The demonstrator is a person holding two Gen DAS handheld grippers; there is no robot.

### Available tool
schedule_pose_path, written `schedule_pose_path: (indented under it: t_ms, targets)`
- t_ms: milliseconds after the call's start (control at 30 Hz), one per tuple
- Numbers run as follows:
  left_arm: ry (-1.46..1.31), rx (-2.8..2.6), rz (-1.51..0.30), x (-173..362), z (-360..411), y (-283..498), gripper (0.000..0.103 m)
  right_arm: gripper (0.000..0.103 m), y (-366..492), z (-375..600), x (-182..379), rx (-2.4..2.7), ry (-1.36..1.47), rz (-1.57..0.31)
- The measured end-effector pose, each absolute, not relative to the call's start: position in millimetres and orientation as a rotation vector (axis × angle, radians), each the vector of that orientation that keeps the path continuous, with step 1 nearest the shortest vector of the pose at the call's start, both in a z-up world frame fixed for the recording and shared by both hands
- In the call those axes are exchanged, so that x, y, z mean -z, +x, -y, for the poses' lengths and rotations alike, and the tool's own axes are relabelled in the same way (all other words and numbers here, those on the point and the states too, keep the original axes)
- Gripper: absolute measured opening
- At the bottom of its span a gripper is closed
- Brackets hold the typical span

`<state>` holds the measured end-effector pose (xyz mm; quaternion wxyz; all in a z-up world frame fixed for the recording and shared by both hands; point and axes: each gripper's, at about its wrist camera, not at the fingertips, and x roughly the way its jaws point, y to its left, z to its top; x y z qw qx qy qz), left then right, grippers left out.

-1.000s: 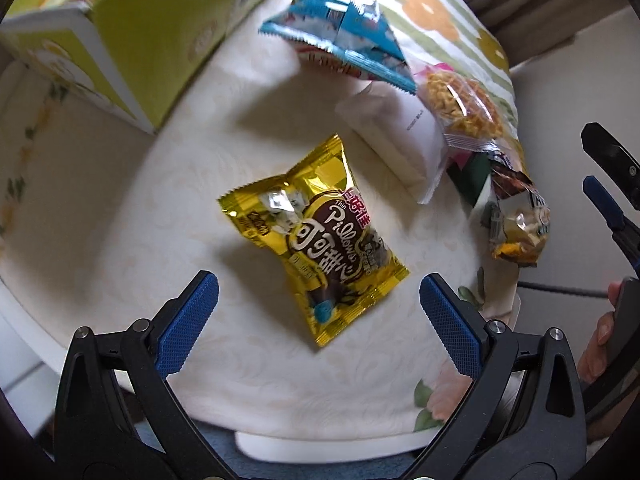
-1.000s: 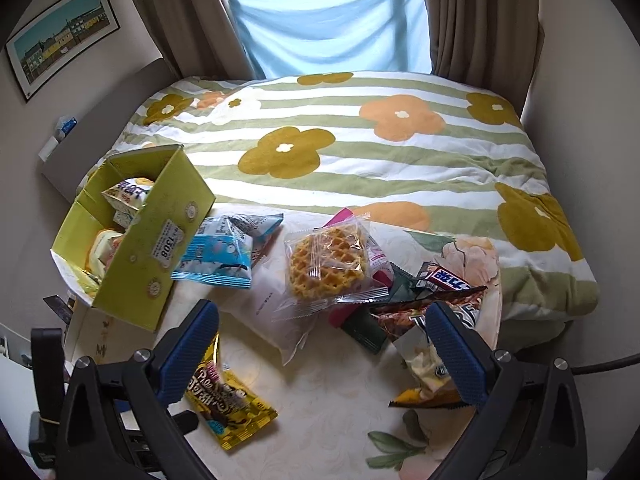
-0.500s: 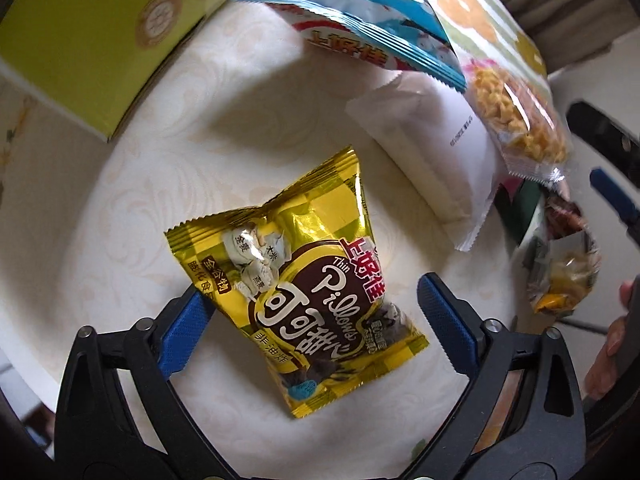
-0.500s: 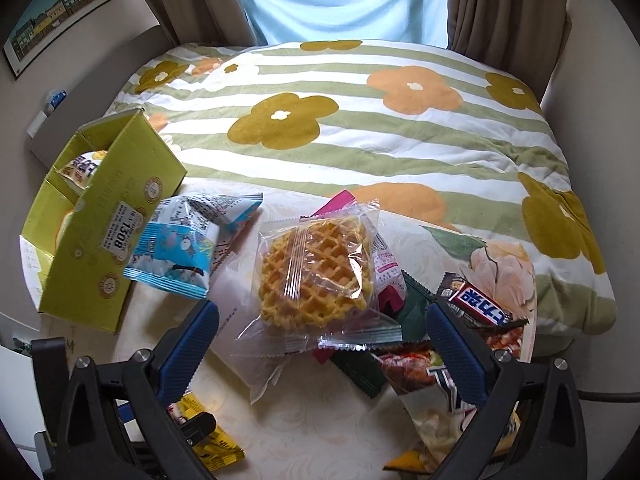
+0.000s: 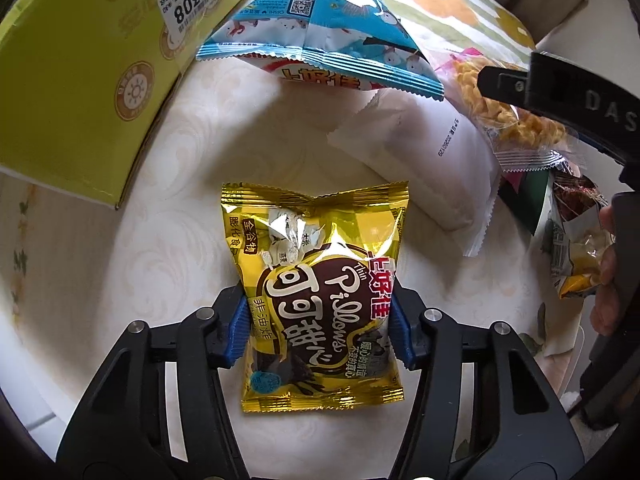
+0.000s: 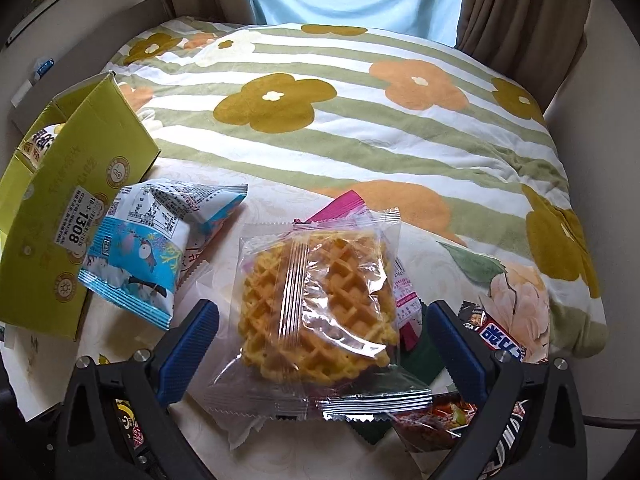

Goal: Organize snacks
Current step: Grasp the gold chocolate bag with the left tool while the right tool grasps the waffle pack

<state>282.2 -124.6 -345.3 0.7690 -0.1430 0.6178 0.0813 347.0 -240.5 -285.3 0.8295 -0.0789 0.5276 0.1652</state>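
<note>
A gold foil snack pack [image 5: 316, 264] lies flat on the cream tablecloth [image 5: 192, 208]. My left gripper [image 5: 318, 330] points down over its near half; the jaws are closing and both blue pads press the pack's sides. In the right wrist view a clear-wrapped waffle [image 6: 320, 300] rests on top of other packs. My right gripper [image 6: 320, 344] is open around the waffle, with its blue fingers [image 6: 188, 344] standing apart from the wrapper. The open yellow-green box [image 6: 52, 240] at the left holds some packs.
A blue pack [image 5: 320, 40] leans by the box [image 5: 80, 80], and a white pack [image 5: 420, 160] lies beside it. A pink pack [image 6: 344, 208], a chocolate bar [image 6: 500, 336] and dark wrappers crowd the table's right. A flowered quilt [image 6: 360, 120] lies behind. A hand [image 5: 604, 280] shows at the right.
My left gripper came down over the gold pack and its jaws closed onto the pack's sides. My right gripper dropped toward the waffle, which now sits between its open fingers.
</note>
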Motion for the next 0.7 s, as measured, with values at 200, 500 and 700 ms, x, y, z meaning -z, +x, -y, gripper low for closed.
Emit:
schedule_pose_path:
  t_ms: [200, 500, 700]
  targets:
    - [-0.300, -0.187, -1.311, 333.7, 120.4, 277.3, 0.052, 0.103, 351.7, 234.6, 292.7, -0.300, -0.221, -1.112]
    - [-0.300, -0.194, -1.290, 320.0, 103.9, 274.6, 0.052, 0.076, 349.9, 225.6, 301.6, -0.291, -0.256, -1.100]
    - [-0.300, -0.180, -1.271, 313.5, 106.2, 272.4, 0.052, 0.073, 343.4, 231.6, 290.8, -0.287, -0.219, -1.089]
